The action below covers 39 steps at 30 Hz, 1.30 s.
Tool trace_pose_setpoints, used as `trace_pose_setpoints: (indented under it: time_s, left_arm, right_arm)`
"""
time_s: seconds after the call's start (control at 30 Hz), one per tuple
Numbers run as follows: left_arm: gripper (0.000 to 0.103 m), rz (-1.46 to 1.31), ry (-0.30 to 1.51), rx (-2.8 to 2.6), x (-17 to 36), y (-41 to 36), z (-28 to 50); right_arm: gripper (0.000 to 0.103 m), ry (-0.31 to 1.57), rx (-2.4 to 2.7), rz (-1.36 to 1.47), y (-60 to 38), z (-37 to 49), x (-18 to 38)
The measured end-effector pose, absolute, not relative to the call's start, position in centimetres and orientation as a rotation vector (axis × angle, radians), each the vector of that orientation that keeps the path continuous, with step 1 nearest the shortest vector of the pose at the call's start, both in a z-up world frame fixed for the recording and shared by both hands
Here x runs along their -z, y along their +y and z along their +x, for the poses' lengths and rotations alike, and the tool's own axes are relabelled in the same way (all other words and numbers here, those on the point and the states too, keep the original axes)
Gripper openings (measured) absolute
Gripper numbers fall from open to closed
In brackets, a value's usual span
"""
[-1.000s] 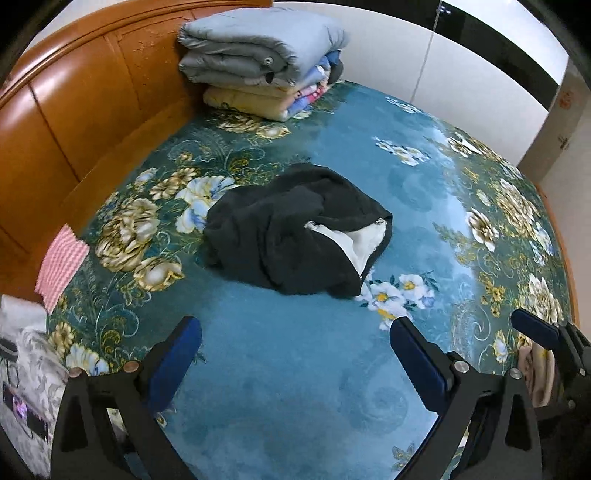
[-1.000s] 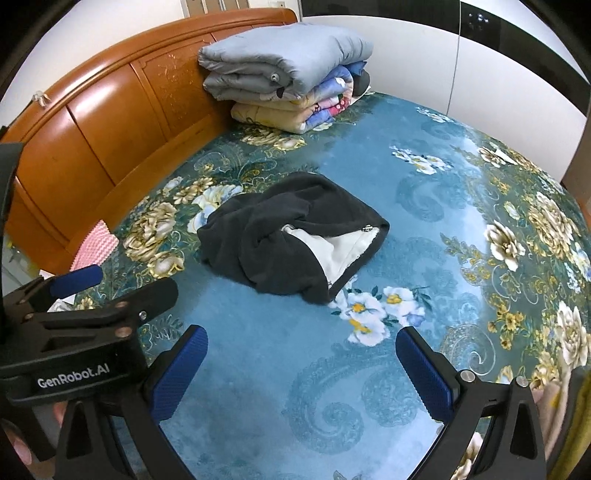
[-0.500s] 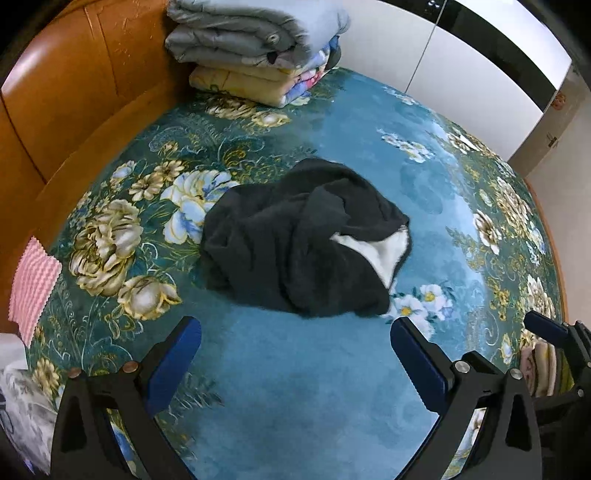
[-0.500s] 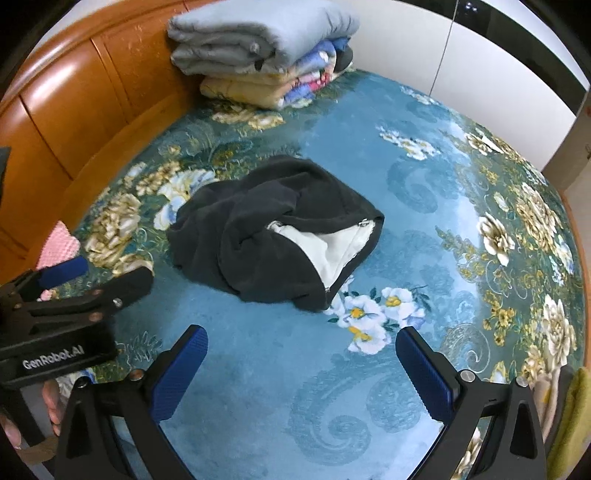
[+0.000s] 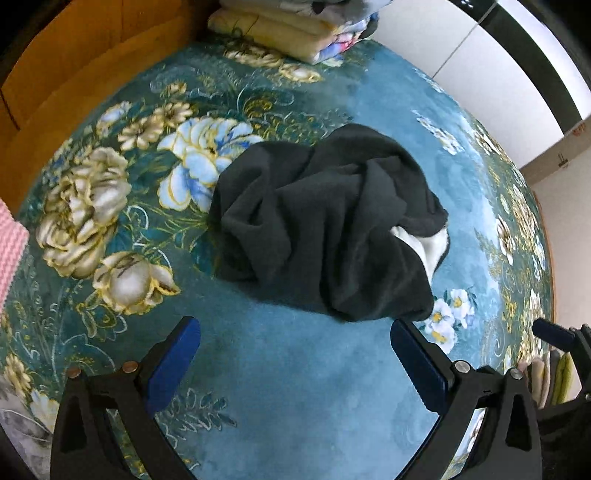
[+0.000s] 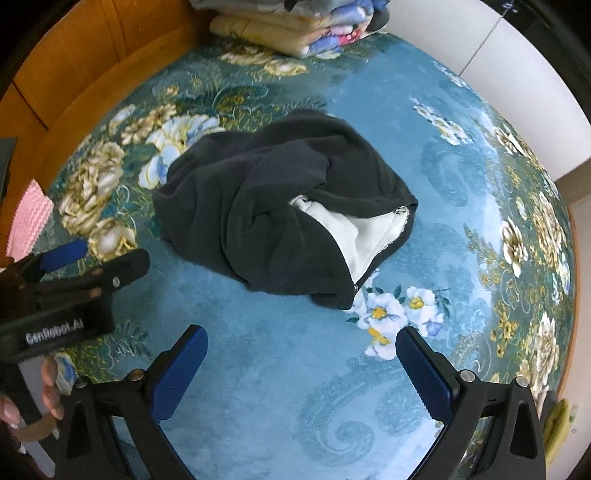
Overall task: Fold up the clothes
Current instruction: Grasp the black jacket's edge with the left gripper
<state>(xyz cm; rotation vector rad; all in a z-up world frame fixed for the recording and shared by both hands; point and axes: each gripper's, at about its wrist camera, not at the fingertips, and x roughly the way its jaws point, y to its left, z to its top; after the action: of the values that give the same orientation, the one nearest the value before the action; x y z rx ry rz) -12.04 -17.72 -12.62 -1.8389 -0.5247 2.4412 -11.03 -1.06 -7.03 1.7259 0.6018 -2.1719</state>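
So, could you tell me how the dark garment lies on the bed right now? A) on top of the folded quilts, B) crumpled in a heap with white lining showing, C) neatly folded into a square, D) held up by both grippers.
B: the dark garment lies bunched on the bedspread, its white lining exposed.

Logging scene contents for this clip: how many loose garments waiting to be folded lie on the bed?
1: a crumpled black fleece garment with white lining mid-bed on the teal floral bedspread. The folded stack by the headboard looks like bedding.
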Motion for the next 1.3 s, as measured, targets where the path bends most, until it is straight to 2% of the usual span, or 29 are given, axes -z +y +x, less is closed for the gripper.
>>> trace_pose_setpoints:
  time_s: [0.27,0.6,0.87,0.97,1.07,1.1,1.13,1.17,1.2,1.23,1.3]
  left_arm:
    - [0.102,-1.922,-0.609,-2.409,16.3,-18.5,-14.4]
    - [0.102,-1.986,-0.632,-2.398,19.3,-19.7,-17.5]
    - [0.102,-2.115,-0.916,-2.336,22.7,-24.5,-23.0]
    - [0.099,-2.109,-1.018,-2.330,23.4,-25.4,-24.6]
    - [0.088,-2.148,-1.052,-2.290,24.3,-25.4,-26.1]
    - [0.076,-2.181,-1.044,-2.255,24.8,-25.1,-26.6]
    - [0.059,-2.215,-1.036,-2.220,25.2,-24.8,-27.1]
    - [0.048,-2.247,-1.028,-2.185,25.7,-24.4,-27.5]
    - [0.025,-2.298,-0.991,-2.180,26.0,-24.2,-27.8]
    - [0.014,-2.333,-0.956,-2.193,26.0,-23.9,-27.9]
    - [0.012,-2.303,-0.960,-2.225,25.1,-23.6,-27.6]
  right_arm:
    - [0.103,0.661,2.084,1.795,-1.3,-13.6,10.4]
    - [0.103,0.637,2.010,1.843,-1.2,-15.9,14.1]
    - [0.103,0.559,1.992,1.922,1.2,-15.0,15.4]
    - [0.103,0.528,2.000,1.949,2.7,-14.7,15.3]
    - [0.103,0.501,2.027,1.962,4.3,-14.3,14.5]
    - [0.103,0.495,2.037,1.965,4.8,-14.2,14.2]
    - [0.103,0.489,2.046,1.969,5.3,-14.0,13.9]
    - [0.103,0.483,2.055,1.973,5.7,-13.9,13.7]
    - [0.103,0.476,2.064,1.977,6.2,-13.8,13.4]
    - [0.103,0.470,2.074,1.980,6.7,-13.6,13.1]
    - [0.103,0.457,2.092,1.988,7.6,-13.4,12.5]
